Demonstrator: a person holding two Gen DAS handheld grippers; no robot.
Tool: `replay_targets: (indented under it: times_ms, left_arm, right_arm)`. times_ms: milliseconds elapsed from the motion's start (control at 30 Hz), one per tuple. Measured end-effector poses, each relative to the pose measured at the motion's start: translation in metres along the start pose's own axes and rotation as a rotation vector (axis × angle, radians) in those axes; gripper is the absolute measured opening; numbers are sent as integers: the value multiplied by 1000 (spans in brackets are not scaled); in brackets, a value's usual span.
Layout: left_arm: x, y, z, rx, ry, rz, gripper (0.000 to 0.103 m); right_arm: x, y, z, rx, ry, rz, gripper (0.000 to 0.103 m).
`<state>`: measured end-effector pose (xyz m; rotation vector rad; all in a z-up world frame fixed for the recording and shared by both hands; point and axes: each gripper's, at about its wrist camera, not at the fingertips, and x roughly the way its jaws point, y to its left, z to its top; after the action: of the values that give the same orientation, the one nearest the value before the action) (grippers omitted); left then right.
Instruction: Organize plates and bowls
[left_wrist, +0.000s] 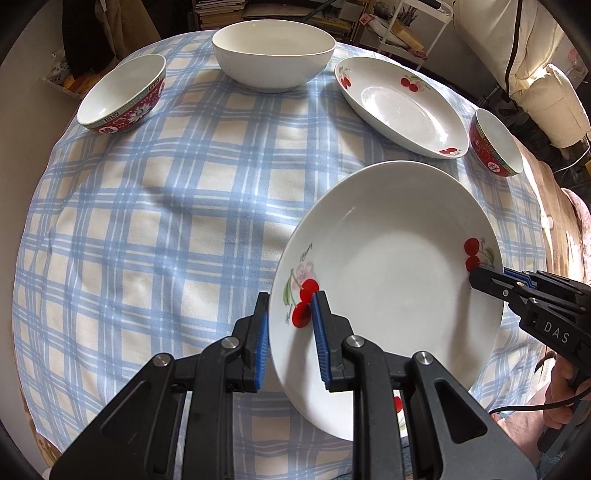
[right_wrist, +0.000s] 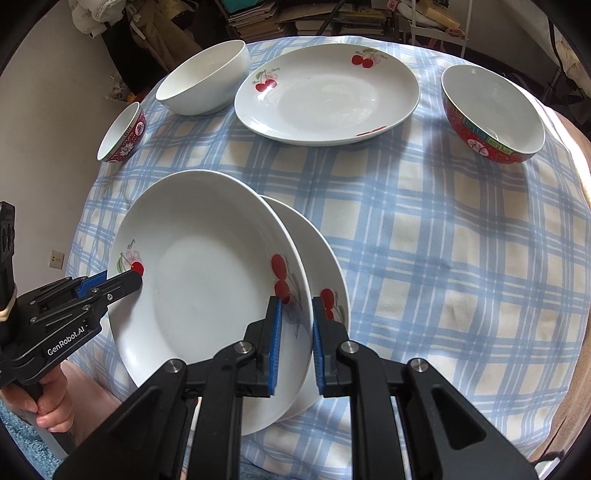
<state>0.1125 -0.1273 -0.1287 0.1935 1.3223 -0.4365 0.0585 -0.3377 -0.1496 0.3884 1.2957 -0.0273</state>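
Left wrist view: glossy round cherry plate clamped at 7 o'clock rim by left gripper, ribbed blue pads pressed on rim; opposite rim at 3 o'clock gripped by right gripper. Checked cloth table seen below.

Right wrist view: plate held just above second cherry plate, lying at 5 o'clock. Third plate, white bowl, two red patterned bowls ranged at 10 to 2 o'clock.

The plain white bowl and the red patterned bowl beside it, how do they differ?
The plain white bowl is larger and wider; the red patterned bowl is smaller. The first is white all over, the second red with flowers and characters outside. Both stand upright, look empty and have white insides, on the checked cloth.
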Motion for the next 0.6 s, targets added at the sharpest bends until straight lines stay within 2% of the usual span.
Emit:
replay_targets:
  times_ms: [267, 600]
  left_arm:
    - [9, -11, 1, 19, 19, 16, 22]
    - [22, -15, 1, 25, 46, 38, 24]
  right_arm:
    - [4, -14, -3, 20, 6, -3, 17]
    - [7, -12, -3, -1, 4, -34, 16]
